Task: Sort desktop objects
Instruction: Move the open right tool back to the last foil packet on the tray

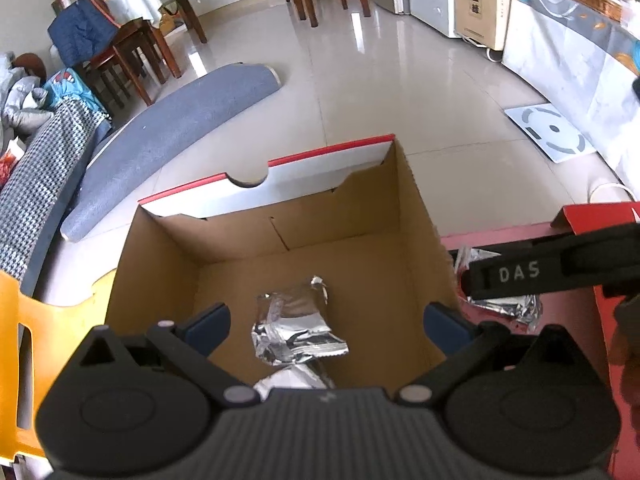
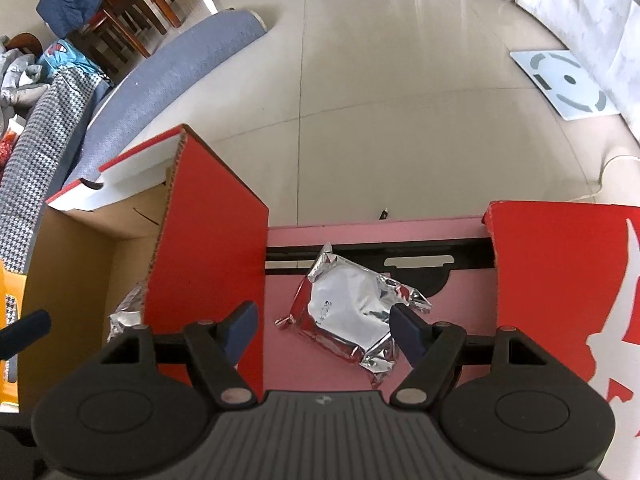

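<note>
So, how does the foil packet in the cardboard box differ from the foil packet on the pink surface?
The packet in the box lies inside the brown cardboard box, crumpled; the packet on the pink surface lies outside it, fuller and flatter. The left gripper hangs over the first, the right gripper over the second. Both are silver foil, ungripped.

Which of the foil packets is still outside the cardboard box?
The foil packet on the pink surface, between the open fingers of the right gripper. The other packet lies inside the brown box, below the open left gripper.
</note>
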